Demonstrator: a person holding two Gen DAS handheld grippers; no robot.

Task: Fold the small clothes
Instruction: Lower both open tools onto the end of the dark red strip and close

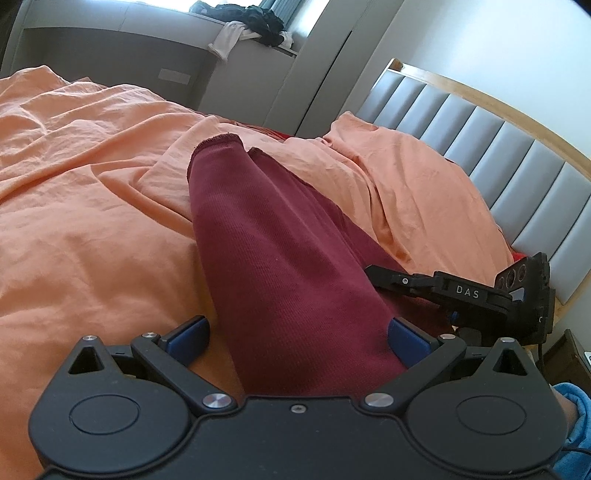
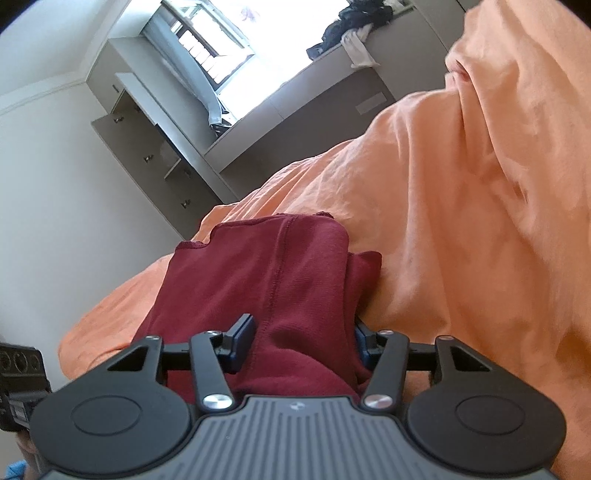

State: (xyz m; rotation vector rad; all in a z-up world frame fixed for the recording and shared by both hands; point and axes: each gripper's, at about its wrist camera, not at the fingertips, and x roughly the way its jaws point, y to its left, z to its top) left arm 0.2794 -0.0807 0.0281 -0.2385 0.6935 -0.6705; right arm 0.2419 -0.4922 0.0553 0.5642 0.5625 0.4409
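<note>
A maroon ribbed garment [image 1: 258, 229] lies lengthwise on the orange duvet [image 1: 92, 221], its hemmed end pointing away from me. My left gripper [image 1: 297, 341] is open, its blue pads wide apart with the near end of the garment between them. The left pad stands clear of the cloth. In the right wrist view the same garment [image 2: 266, 266] is folded over itself. My right gripper [image 2: 303, 336] is shut on a gathered bunch of its near edge. From the left wrist view, the right gripper [image 1: 384, 277] sits at the garment's right side.
The rumpled duvet [image 2: 461, 221] rises in a high fold to the right. A grey padded headboard [image 1: 498, 147] stands at the far right. A grey ledge holds a pile of dark and white clothes [image 1: 251, 22]. Drawers [image 2: 147, 140] hang open by the window. A blue sleeve [image 1: 576, 424] shows at bottom right.
</note>
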